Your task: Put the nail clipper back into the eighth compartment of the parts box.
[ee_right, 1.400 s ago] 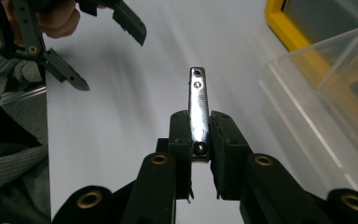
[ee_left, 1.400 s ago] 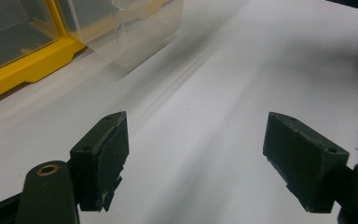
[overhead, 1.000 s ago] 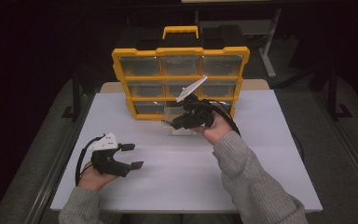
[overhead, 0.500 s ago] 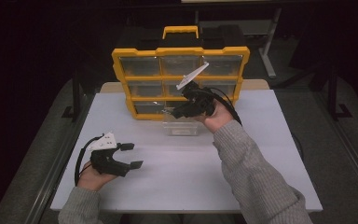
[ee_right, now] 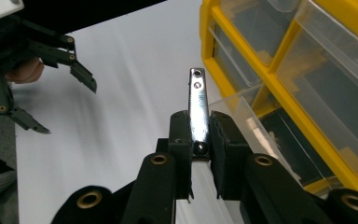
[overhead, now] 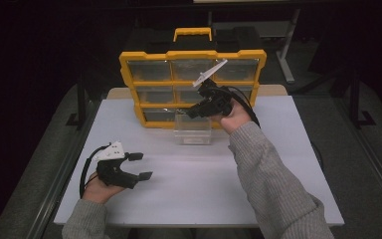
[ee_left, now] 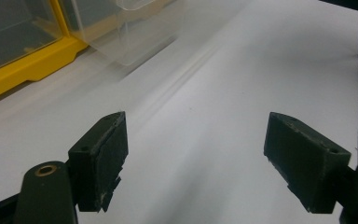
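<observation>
Progress first: we judge the pick done and the placing still ahead. Right gripper (ee_right: 199, 128) has its black jaws clamped on a flat chrome metal strip with two small holes at its far end (ee_right: 198, 109), which stands up between the pads and reaches well past the fingertips. In the high view this gripper (overhead: 193, 112) hangs above a small clear plastic drawer bin (overhead: 193, 130) pulled out onto the white tabletop (overhead: 278, 149), just in front of the yellow plastic organizer case with clear drawers (overhead: 194, 55). In the right gripper view the bin's rim (ee_right: 242, 116) lies just beyond and to the right of the fingertips, with the case's open slot behind it.

Left gripper (overhead: 139, 166) rests low near the table edge, well apart from the bin, jaws wide apart and holding nothing; its pads (ee_left: 100, 154) frame bare table.

What we think is left: carry the strip to wherever it belongs, release it, and likely slide the bin back into its slot. We cannot tell whether the bin holds more parts.
</observation>
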Demonstrator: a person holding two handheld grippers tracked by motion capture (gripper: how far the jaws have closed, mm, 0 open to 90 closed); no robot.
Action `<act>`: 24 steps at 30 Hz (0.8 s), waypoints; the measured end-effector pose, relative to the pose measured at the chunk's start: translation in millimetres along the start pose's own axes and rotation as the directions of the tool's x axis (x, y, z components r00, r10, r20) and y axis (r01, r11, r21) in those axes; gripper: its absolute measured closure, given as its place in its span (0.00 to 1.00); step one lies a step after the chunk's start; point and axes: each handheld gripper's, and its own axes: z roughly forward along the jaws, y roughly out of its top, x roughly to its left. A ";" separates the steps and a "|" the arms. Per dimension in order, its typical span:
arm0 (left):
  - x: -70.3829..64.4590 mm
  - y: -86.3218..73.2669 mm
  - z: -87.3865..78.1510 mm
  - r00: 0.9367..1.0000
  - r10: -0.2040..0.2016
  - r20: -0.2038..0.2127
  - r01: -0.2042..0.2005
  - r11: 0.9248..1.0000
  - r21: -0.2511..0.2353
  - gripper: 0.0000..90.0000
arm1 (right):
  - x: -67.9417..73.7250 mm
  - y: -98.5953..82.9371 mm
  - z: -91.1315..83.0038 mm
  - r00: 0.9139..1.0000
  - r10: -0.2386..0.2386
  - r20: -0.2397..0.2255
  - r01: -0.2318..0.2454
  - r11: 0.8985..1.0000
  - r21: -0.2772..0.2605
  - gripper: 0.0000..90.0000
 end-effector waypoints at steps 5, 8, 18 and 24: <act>-0.6 -0.5 -0.3 1.000 -0.015 0.002 0.015 1.000 0.004 0.23 | -7.7 -2.2 2.1 1.000 0.023 0.008 -0.023 1.000 0.001 0.87; -0.8 -0.2 -0.3 1.000 -0.014 0.003 0.014 1.000 0.002 0.23 | -11.7 -3.6 3.8 0.999 0.032 0.014 -0.033 0.999 0.005 0.87; -1.0 -0.3 -0.1 1.000 -0.023 0.002 0.023 1.000 -0.005 0.21 | -22.6 -7.4 10.2 0.998 0.046 0.037 -0.047 0.999 0.019 0.87; -0.6 -0.4 0.1 1.000 -0.023 0.000 0.023 1.000 -0.003 0.20 | -27.0 -9.1 15.4 0.998 0.047 0.042 -0.048 0.999 0.026 0.87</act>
